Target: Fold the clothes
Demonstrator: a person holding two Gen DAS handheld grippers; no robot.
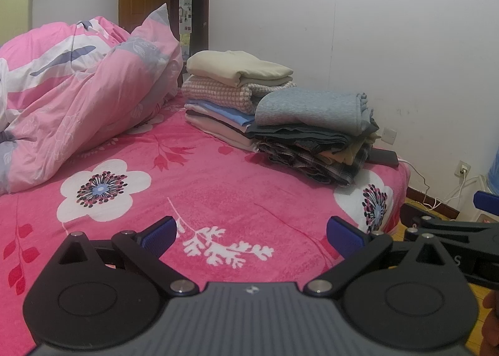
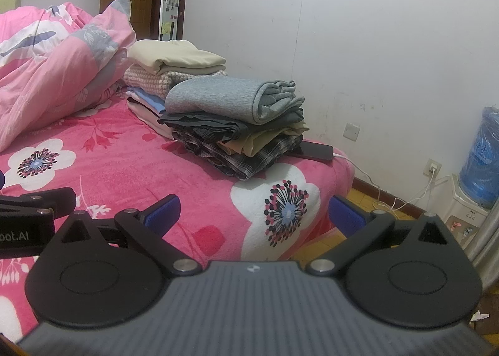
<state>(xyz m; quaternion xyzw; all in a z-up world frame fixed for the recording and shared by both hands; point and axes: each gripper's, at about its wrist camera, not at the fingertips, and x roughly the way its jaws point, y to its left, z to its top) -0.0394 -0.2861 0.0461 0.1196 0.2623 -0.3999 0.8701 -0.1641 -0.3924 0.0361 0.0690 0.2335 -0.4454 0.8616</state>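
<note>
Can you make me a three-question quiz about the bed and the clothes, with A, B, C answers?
1. Where does the grey folded sweater lie?
A. on top of the nearer clothes stack
B. on the floor
C. under the quilt

2. What colour is the bedsheet?
A. green with stripes
B. pink with white flowers
C. plain black

3. How do the left gripper and right gripper stand?
A. both shut on a shirt
B. one open, one shut
C. both open, holding nothing

Answers:
1 A, it tops the dark and plaid clothes by the bed's edge.
2 B, white flowers show on pink fabric.
3 C, each pair of blue fingertips stands wide apart with only the bed between.
</note>
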